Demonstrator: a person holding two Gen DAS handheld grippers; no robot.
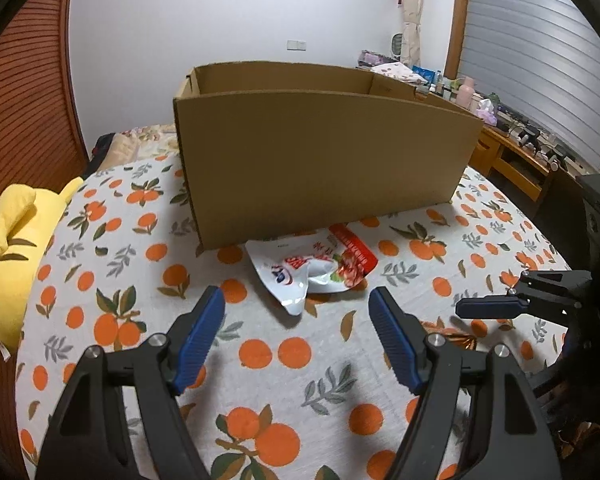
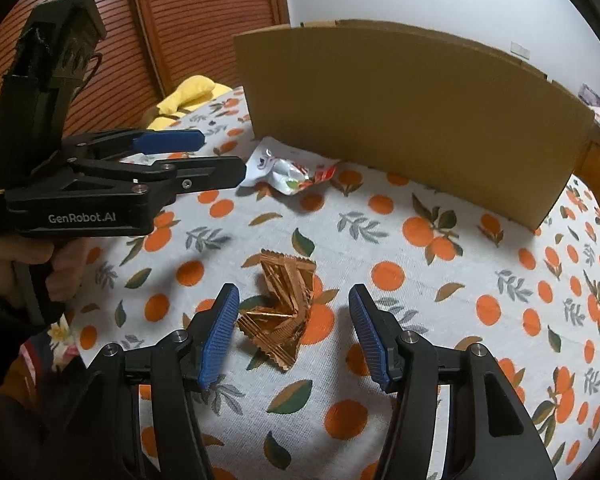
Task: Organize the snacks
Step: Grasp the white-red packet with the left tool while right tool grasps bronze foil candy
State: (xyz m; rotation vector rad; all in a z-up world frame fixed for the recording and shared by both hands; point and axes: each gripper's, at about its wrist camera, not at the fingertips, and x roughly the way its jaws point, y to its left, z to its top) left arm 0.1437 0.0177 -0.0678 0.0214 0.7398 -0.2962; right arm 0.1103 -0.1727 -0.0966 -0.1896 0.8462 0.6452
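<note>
- With both tongs spread and empty, drop each straight onto own packet before squeezing: left gripper (image 1: 297,310) over white-and-red snack pouch (image 1: 312,270), right gripper (image 2: 294,306) over copper foil packet (image 2: 281,309).
- Pouch: crumpled, just beside cardboard box (image 1: 324,160) front wall, long axis roughly along wall.
- Foil packet: flat on orange-print tablecloth (image 2: 420,280), between right pads, untouched; long axis running away from camera, so pinch across width.

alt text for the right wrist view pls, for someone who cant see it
The open right gripper hangs over a crumpled copper-coloured snack wrapper on an orange-print tablecloth, jaws either side of it, not touching. The left gripper, held in a hand, points at a white-and-red snack bag beside a cardboard box.
</note>
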